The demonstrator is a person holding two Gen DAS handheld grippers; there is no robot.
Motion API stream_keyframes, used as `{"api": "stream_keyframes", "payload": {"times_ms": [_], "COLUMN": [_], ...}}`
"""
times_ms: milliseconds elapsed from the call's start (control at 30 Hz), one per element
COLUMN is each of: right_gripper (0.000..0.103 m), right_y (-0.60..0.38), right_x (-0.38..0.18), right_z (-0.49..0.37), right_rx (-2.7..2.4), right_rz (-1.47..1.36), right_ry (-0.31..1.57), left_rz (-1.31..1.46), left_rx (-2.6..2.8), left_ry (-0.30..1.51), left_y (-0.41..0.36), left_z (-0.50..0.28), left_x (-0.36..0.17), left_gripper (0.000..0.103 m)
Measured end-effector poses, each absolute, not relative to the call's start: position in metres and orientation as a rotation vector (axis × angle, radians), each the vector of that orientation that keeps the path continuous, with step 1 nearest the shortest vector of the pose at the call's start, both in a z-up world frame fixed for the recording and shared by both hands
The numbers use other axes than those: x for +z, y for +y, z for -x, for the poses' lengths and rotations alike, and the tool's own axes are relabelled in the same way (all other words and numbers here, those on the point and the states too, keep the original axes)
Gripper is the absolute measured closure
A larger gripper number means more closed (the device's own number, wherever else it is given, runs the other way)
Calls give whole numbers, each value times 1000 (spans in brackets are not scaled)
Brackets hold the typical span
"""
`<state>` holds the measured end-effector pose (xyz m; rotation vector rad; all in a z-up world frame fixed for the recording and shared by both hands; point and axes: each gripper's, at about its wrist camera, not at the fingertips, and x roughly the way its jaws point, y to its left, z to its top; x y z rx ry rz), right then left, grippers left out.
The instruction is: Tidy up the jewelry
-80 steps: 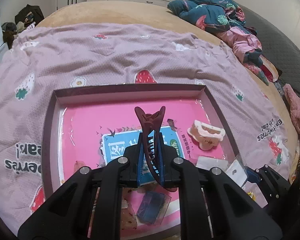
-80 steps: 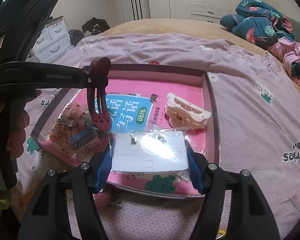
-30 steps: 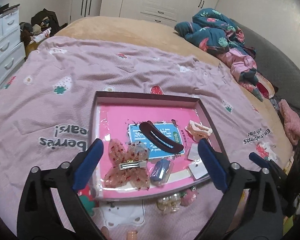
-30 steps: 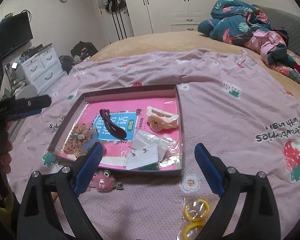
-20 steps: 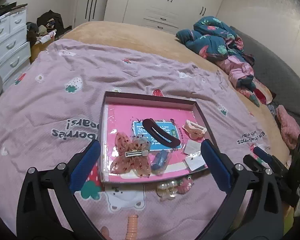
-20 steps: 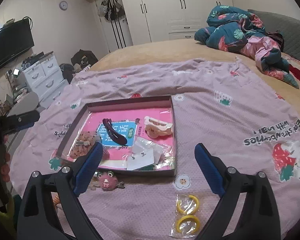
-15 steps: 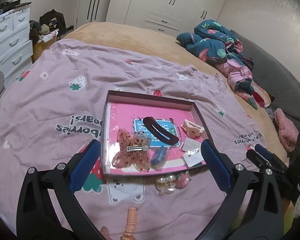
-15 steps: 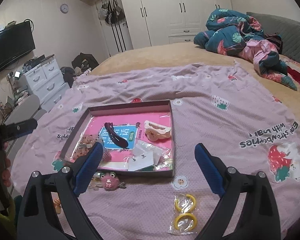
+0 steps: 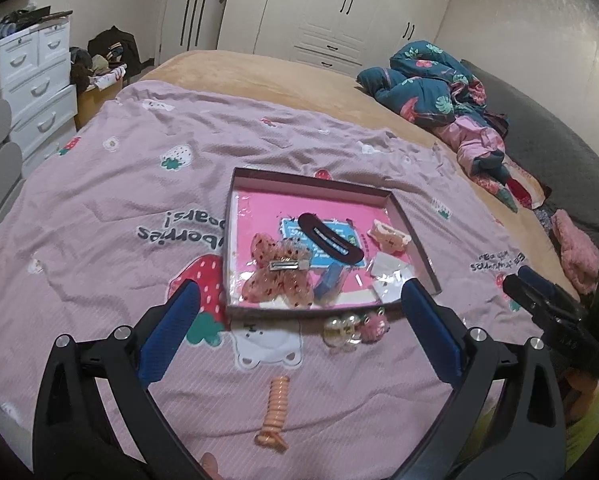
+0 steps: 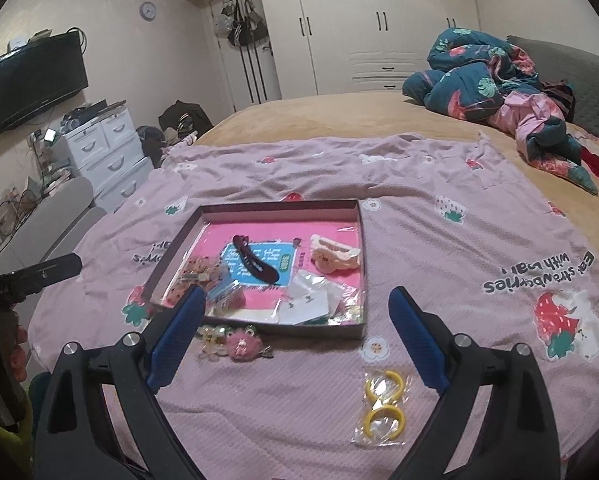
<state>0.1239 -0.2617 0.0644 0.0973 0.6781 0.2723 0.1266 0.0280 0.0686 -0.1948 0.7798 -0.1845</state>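
Note:
A shallow box (image 9: 311,182) (image 10: 280,207) with a pink floor lies on the bed. Inside lie a dark maroon hair clip (image 9: 330,240) (image 10: 255,265), a sequinned butterfly clip (image 9: 277,272), a cream claw clip (image 9: 389,236) (image 10: 333,258), a blue comb clip (image 9: 329,282) and earring cards (image 10: 309,304). On the blanket before the box are a clear clip (image 9: 339,328), a pink fuzzy clip (image 10: 241,343), an orange coil hair tie (image 9: 275,412) and bagged yellow hoops (image 10: 383,404). My left gripper (image 9: 299,332) and right gripper (image 10: 293,334) hang open and empty, well back from the box.
The pink strawberry blanket (image 9: 119,208) covers the near bed. Crumpled blue and pink bedding (image 10: 495,92) lies far right. White drawers (image 10: 103,148) and a wall TV (image 10: 35,80) stand left. The other gripper's fingers (image 9: 555,312) show at the right edge of the left wrist view.
Both grippers have drawn back and up from the box, so it looks smaller. The left gripper let go of the maroon clip earlier; it now rests in the box.

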Motion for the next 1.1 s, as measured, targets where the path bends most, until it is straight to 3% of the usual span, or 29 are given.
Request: {"api": "stream_keyframes", "payload": {"times_ms": [1100], "right_gripper": [11], "right_y": [-230], "right_x": [16], "right_z": [-103], "right_rx": [327], "right_rz": [-5], "right_ry": [790], "left_rz": [92], "left_rx": [-187], "left_ry": [875], "left_y": [16], "left_z": [-91], "left_x": [11], "left_gripper": [9]}}
